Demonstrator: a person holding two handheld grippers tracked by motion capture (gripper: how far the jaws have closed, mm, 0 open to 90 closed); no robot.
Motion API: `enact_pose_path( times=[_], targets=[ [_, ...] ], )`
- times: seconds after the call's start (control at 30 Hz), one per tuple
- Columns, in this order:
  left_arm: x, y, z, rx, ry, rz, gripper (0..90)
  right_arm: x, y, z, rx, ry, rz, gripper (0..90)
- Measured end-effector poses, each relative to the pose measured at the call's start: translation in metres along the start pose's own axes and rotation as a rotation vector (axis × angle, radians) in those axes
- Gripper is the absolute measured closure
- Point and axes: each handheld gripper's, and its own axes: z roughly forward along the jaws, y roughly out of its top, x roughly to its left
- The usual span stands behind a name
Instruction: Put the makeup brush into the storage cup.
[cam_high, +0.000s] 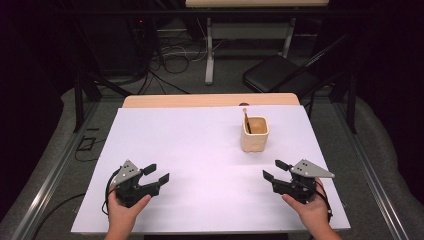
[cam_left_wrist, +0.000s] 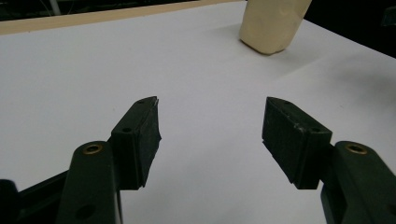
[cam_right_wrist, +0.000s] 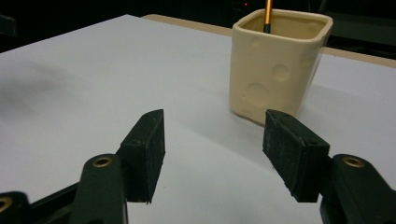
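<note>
Both hands rest at the near edge of the table (cam_high: 200, 150), each holding a gripper. On the left gripper (cam_high: 156, 174) the 2 fingers (cam_left_wrist: 142, 135) stand apart with nothing between them; the right gripper (cam_high: 274, 170) shows the same. Farther back on the right, well apart from both, a cream square cup (cam_high: 254, 133) stands upright, holding a thin orange-tipped stick (cam_high: 246, 120).

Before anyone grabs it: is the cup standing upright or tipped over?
Upright. The cup stands on its base on the white sheet, opening upward, with a pencil inside.
</note>
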Motion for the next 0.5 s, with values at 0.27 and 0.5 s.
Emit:
enact_pose_path(
  times=[0.27,0.5],
  targets=[
    [0.0,-0.003,0.0,0.0,0.004,0.0,36.8,0.001,-0.007,-0.002,0.001,-0.006,0.002,38.6],
    [0.0,-0.004,0.0,0.009,0.006,0.001,36.7,-0.001,-0.012,-0.003,-0.001,-0.005,0.021,38.7]
  ],
)
